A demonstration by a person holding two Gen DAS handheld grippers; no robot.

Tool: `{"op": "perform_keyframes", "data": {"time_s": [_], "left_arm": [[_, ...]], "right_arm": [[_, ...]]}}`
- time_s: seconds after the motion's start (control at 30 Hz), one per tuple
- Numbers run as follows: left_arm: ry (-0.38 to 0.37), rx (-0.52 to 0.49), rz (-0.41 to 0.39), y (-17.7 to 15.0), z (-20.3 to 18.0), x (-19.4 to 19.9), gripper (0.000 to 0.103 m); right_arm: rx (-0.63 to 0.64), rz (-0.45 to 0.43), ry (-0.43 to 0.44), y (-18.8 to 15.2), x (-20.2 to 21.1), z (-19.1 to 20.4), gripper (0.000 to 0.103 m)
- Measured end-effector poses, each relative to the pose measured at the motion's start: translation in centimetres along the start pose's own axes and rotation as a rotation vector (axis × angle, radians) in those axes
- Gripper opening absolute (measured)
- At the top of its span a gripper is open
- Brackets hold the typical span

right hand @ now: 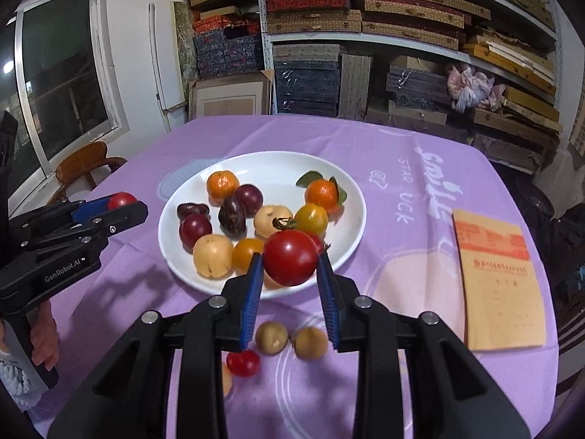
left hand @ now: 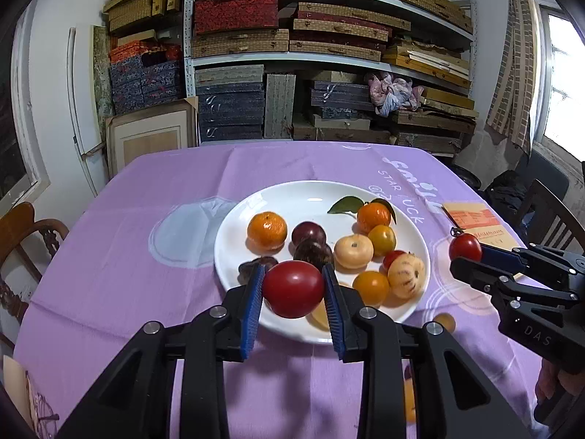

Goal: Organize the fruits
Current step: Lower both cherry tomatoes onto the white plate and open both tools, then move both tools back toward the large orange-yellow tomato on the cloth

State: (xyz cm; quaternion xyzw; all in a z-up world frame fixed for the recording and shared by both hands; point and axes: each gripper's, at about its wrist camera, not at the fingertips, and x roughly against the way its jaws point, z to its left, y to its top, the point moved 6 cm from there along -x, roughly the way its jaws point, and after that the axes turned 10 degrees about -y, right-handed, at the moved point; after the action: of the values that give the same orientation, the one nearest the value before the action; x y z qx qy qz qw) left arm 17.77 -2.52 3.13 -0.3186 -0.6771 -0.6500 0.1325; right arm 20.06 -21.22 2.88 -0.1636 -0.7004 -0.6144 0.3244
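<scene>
Each gripper's fingers are clamped on a tomato: left gripper (left hand: 294,289) on one red tomato (left hand: 293,288), right gripper (right hand: 289,263) on another tomato (right hand: 290,257). Both look smooth, round and soft, so gentle pressure across the widest part, centred between the fingers, seems safest.

One white plate (right hand: 278,168), two tangerines (right hand: 222,184), two held red tomatoes (right hand: 290,258) — one brown booklet (right hand: 499,285).

A metal shelving unit (left hand: 329,55) filled the wall at twelve o'clock, packed with flat boxes (left hand: 237,14) in red, tan and dark blue, and a bundle of pink cloth (left hand: 393,91) sat among them. A framed panel (left hand: 151,135) leaned against the shelving's lower left. At three o'clock, daylight came through a window (left hand: 565,84) beside a brick-patterned curtain (left hand: 512,66). White walls (left hand: 51,84) enclosed the rest. A wooden chair (right hand: 86,162) stood at nine o'clock under a dark window (right hand: 62,69). A lilac cloth (left hand: 164,190) covered the tabletop.
</scene>
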Motion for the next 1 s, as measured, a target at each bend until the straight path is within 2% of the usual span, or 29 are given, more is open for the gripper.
{"op": "perform_keyframes", "data": {"time_s": [0.2,0.37,0.4,0.5,0.53,0.67,0.7,0.77,0.83,0.87,0.9,1.0], "left_arm": [[0.027,0.03,0.046,1.5,0.8,-4.5,0.032],[0.024,0.079,0.087,1.2,2.2,-7.5,0.033],[0.023,0.086,0.087,1.1,2.3,-7.8,0.033],[0.024,0.096,0.088,1.0,2.7,-8.2,0.04],[0.021,0.101,0.085,1.1,2.8,-8.2,0.04],[0.01,0.121,0.068,1.1,3.2,-6.8,0.041],[0.005,0.129,0.064,1.0,3.3,-6.2,0.042],[0.003,0.147,0.049,0.8,3.7,-4.6,0.045],[-0.007,0.163,0.036,0.2,3.8,-2.9,0.064],[-0.011,0.167,0.028,-0.4,3.7,-1.9,0.067],[-0.014,0.167,0.023,-0.9,3.5,-1.1,0.069],[-0.026,0.127,0.034,-3.1,1.8,1.0,0.069]], "right_arm": [[0.022,0.067,-0.018,2.7,-5.6,1.4,0.029],[0.041,0.105,-0.015,3.0,-8.5,2.3,0.03],[0.044,0.101,-0.015,3.1,-8.8,2.3,0.031],[0.051,0.084,-0.039,3.1,-8.9,2.2,0.042],[0.045,0.079,-0.035,3.1,-8.8,2.0,0.042],[-0.006,0.034,-0.02,3.0,-6.6,0.5,0.043],[-0.022,0.019,-0.019,2.8,-5.7,0.0,0.046],[-0.057,-0.02,-0.023,2.1,-3.5,-1.3,0.057],[-0.086,-0.067,-0.038,1.1,-1.0,-2.5,0.074],[-0.105,-0.092,-0.043,0.2,0.3,-3.1,0.078],[-0.12,-0.108,-0.045,-0.7,1.4,-3.7,0.083],[-0.197,-0.135,-0.056,-3.6,3.7,-5.7,0.087]]}}
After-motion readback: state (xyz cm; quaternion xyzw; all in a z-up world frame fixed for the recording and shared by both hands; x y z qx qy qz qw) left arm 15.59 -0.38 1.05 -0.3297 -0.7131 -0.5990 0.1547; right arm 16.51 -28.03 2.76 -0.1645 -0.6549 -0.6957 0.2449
